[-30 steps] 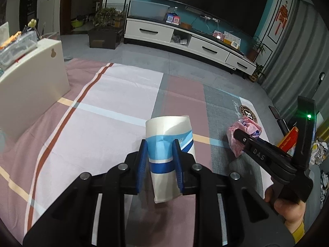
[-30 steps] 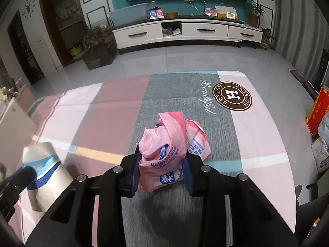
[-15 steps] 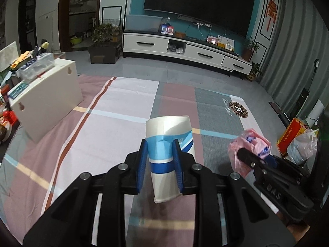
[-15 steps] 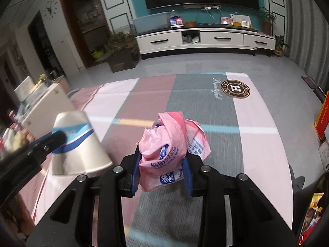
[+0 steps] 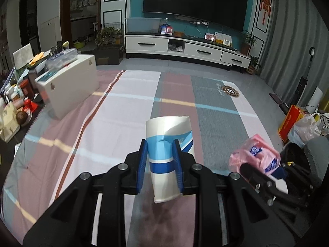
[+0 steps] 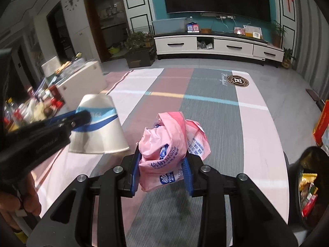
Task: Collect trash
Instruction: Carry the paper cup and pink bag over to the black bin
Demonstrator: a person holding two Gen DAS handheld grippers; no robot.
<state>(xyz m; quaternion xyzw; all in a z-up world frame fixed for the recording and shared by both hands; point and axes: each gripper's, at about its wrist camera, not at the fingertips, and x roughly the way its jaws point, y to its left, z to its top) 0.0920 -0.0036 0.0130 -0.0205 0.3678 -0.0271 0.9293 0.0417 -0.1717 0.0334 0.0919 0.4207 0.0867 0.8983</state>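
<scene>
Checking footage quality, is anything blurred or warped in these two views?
Right wrist view: the left gripper and paper cup are motion-smeared, the pink wrapper sharp. Left wrist view: mostly crisp, the right gripper slightly soft. Both bend straight lines, fisheye, with dark corners.

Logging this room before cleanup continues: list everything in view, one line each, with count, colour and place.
paper cup: 1, white with blue bands, upside down in the left gripper
plastic wrapper: 1, pink with blue print, crumpled in the right gripper
tablecloth: 1, pink, white and grey blocks, spread under both grippers
white box: 1, white, on the cloth's left edge
TV: 1, black, on the teal far wall
TV cabinet: 1, white, below the TV
trash bin: 1, black, wrappers inside, lower right
orange bag: 1, orange, on the floor at right
left gripper: 1, black with blue pads, shut on the cup
right gripper: 1, black with blue pads, shut on the wrapper
</scene>
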